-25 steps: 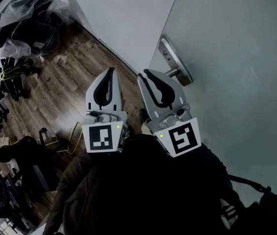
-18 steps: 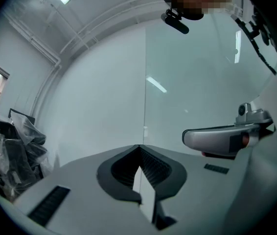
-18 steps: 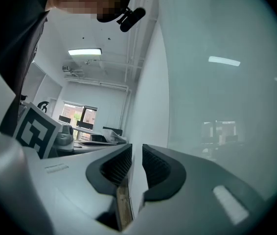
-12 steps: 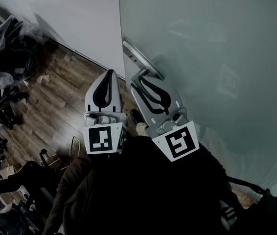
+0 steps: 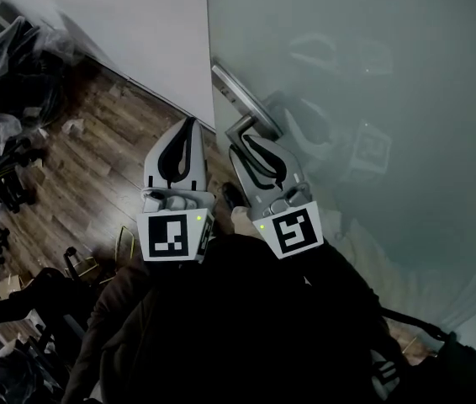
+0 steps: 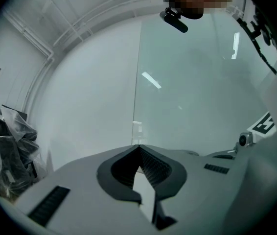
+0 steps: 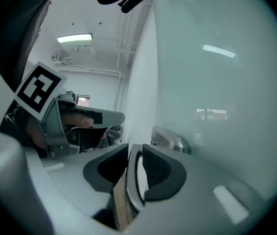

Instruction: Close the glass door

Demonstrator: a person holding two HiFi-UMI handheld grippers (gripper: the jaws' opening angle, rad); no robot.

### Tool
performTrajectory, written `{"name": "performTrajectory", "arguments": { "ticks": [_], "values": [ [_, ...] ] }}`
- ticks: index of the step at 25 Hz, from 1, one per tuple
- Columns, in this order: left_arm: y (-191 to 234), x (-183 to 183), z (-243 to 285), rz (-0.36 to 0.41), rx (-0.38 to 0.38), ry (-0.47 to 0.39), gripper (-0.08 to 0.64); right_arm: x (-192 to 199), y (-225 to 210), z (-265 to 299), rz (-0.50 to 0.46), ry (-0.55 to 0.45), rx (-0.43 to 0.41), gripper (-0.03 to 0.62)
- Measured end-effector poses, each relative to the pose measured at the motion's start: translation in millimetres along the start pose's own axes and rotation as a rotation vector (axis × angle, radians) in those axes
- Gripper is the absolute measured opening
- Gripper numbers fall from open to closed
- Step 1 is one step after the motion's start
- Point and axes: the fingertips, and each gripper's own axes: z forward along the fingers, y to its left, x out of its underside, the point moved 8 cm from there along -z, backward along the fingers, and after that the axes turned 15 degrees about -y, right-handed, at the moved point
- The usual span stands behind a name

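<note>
The frosted glass door (image 5: pixel 372 74) fills the right of the head view. Its metal handle plate (image 5: pixel 236 93) sits near the door's left edge, with the lever (image 5: pixel 245 125) sticking out below it. My right gripper (image 5: pixel 246 140) is shut on that lever. In the right gripper view the lever (image 7: pixel 134 180) shows as a metal bar pinched between the dark pads, with the plate (image 7: pixel 170 140) just beyond. My left gripper (image 5: pixel 190 123) hangs beside it to the left, shut and empty, clear of the door. In the left gripper view, that gripper (image 6: pixel 139 147) points at the door's edge (image 6: pixel 136 102).
A white wall (image 5: pixel 137 23) runs behind the door's edge. Wooden floor (image 5: pixel 95 167) lies below, with a heap of black chairs, cables and plastic-wrapped things (image 5: pixel 2 66) along the left. A dark jacket (image 5: pixel 221 326) fills the bottom.
My right gripper has moved up onto the handle lever and now grips it. The door's edge has shifted left in view. The left gripper has hardly moved.
</note>
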Motion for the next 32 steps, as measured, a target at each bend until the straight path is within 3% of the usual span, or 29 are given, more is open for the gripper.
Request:
{"name": "performTrajectory", "arguments": {
  "ticks": [7, 18, 32],
  "values": [
    [4.8, 1.5, -8.2, -0.007, 0.013, -0.007, -0.003, 8.2, -0.1, 0.4, 0.006, 0.078, -0.016, 0.081],
    [4.3, -2.6, -12.8, 0.010, 0.024, -0.043, -0.003, 14.5, -4.3, -2.2, 0.074, 0.067, -0.040, 0.067],
    [9.8, -0.9, -67.1, 0.043, -0.009, 0.064, -0.003, 12.8, 13.3, -0.2, 0.109, 0.064, -0.081, 0.067]
  ]
}}
